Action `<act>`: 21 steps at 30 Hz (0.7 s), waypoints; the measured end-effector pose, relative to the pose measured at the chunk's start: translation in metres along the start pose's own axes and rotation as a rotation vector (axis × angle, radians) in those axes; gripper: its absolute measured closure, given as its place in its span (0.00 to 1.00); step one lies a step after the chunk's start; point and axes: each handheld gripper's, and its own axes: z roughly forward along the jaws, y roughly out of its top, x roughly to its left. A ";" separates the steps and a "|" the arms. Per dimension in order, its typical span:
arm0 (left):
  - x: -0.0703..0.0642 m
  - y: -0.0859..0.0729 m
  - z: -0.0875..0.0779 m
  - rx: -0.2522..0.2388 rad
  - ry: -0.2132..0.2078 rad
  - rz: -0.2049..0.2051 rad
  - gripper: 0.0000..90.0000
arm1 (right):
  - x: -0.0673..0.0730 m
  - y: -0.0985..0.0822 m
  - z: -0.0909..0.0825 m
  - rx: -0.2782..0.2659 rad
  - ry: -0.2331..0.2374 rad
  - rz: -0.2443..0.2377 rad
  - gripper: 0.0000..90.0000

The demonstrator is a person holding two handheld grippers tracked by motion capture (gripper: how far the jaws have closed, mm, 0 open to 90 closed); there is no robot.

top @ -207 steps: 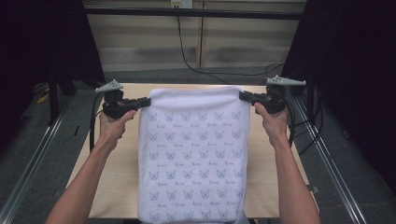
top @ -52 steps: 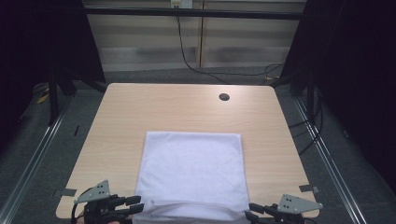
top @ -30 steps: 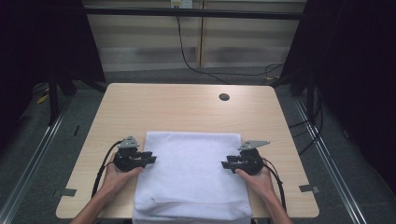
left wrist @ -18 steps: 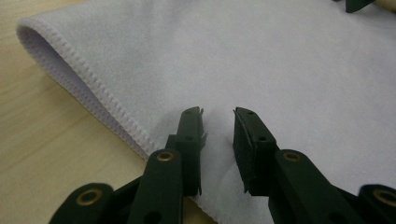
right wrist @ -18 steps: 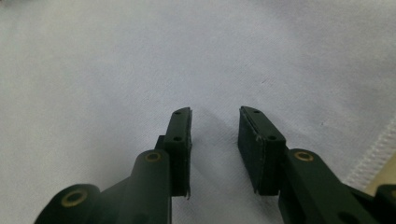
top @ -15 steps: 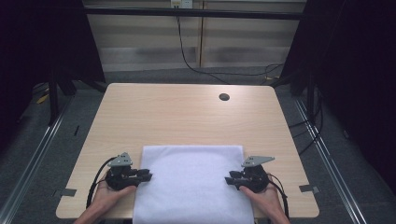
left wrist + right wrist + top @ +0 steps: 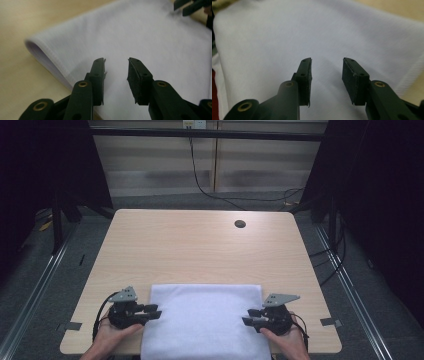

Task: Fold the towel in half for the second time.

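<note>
A white folded cloth (image 7: pixel 205 320) lies flat at the table's front edge; its near end runs out of the bottom of the high view. My left gripper (image 7: pixel 155 311) rests at the cloth's left edge, pointing inward. Its jaws have just been opening, and in the left gripper view the left gripper (image 7: pixel 116 65) stands open above the cloth (image 7: pixel 150 37) with nothing pinched. My right gripper (image 7: pixel 248 316) mirrors it at the right edge. The right gripper (image 7: pixel 327 62) has also just been opening and hovers open over the cloth (image 7: pixel 287 30).
The light wooden table (image 7: pixel 200 250) has a small dark round hole (image 7: pixel 240 224) near its far right. Cables trail on the floor behind it, and metal rails run along both sides. The other gripper (image 7: pixel 190 4) shows across the cloth in the left gripper view.
Both hands have drawn back toward the front edge of the table. The cloth's far edge now lies nearer to the person than a second ago.
</note>
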 end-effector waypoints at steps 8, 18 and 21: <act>0.034 0.029 0.007 -0.033 0.081 -0.011 0.66 | -0.042 0.026 -0.009 -0.094 -0.094 0.021 0.64; 0.065 0.032 0.023 -0.011 0.125 -0.064 0.59 | -0.079 0.043 0.018 -0.083 -0.102 0.049 0.58; 0.066 0.031 0.026 0.003 0.121 -0.058 0.57 | -0.088 0.043 0.023 -0.087 -0.102 0.062 0.58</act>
